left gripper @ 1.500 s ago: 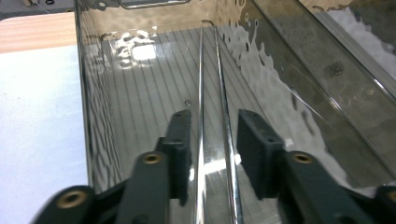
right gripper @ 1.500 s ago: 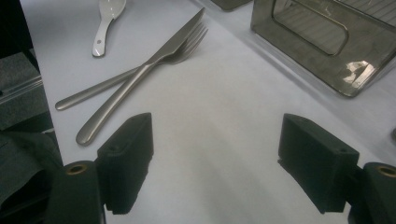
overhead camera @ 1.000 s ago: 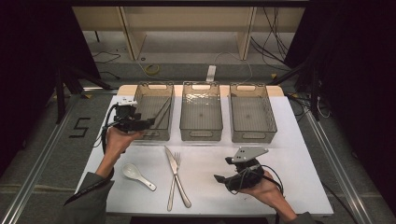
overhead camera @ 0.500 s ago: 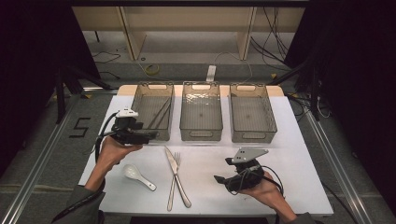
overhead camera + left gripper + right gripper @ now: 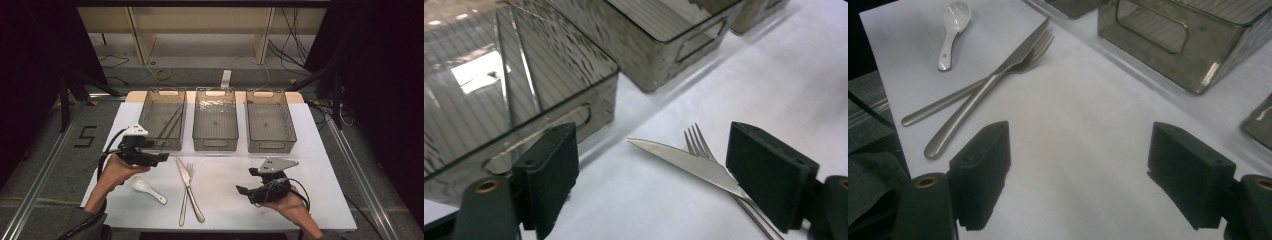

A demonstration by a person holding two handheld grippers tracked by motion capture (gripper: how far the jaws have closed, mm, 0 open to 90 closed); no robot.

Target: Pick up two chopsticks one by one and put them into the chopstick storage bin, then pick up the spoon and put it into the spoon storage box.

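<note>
With chopsticks point(image 5: 170, 123) already lying in the left bin point(image 5: 161, 142), the left gripper point(image 5: 162, 158) is held just before that bin, its jaws just opened wide and empty, while the right gripper point(image 5: 241, 190) waits open.

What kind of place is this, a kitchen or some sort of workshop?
Probably a lab or test rig, not a kitchen: a white table under a fixed camera, dark curtains around it, loose cables on the floor, and three clear bins set in a row.
</note>
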